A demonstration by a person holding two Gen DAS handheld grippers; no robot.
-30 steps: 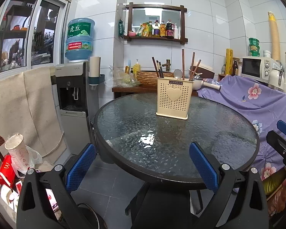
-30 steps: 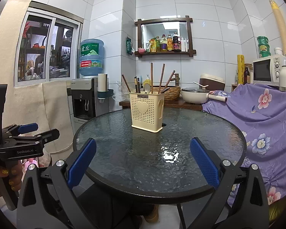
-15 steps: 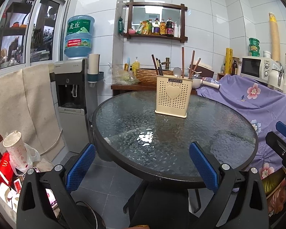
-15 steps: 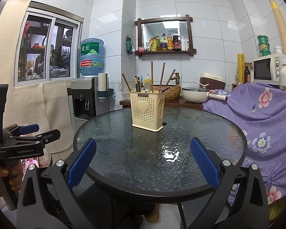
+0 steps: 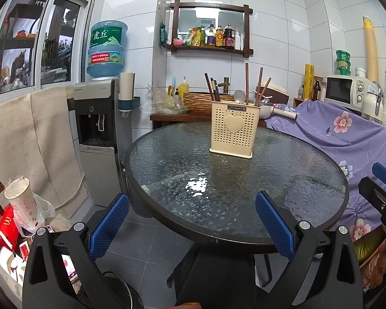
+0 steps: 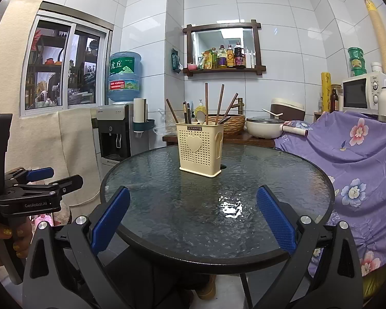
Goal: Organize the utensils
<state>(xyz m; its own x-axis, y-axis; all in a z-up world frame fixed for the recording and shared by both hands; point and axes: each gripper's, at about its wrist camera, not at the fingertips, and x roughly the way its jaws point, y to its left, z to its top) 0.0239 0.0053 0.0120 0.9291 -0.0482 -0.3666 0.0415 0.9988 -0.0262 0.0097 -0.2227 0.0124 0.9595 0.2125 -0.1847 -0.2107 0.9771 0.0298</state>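
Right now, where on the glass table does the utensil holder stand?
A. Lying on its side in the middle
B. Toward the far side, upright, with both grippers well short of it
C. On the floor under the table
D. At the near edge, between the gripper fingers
B: the holder stands upright on the far part of the table, with chopsticks and a spoon in it, while the left gripper and right gripper are open near the front rim.

White tiles are covering the walls [image 5: 278, 25]. A big window [image 5: 36, 41] is sitting on the left. A water machine [image 5: 97, 134] is standing beside the round glass table [image 5: 296, 180]. A wooden shelf [image 6: 224, 69] is holding bottles. Light is shining on the glass. A purple flower cloth [image 6: 347, 149] is lying on the right.
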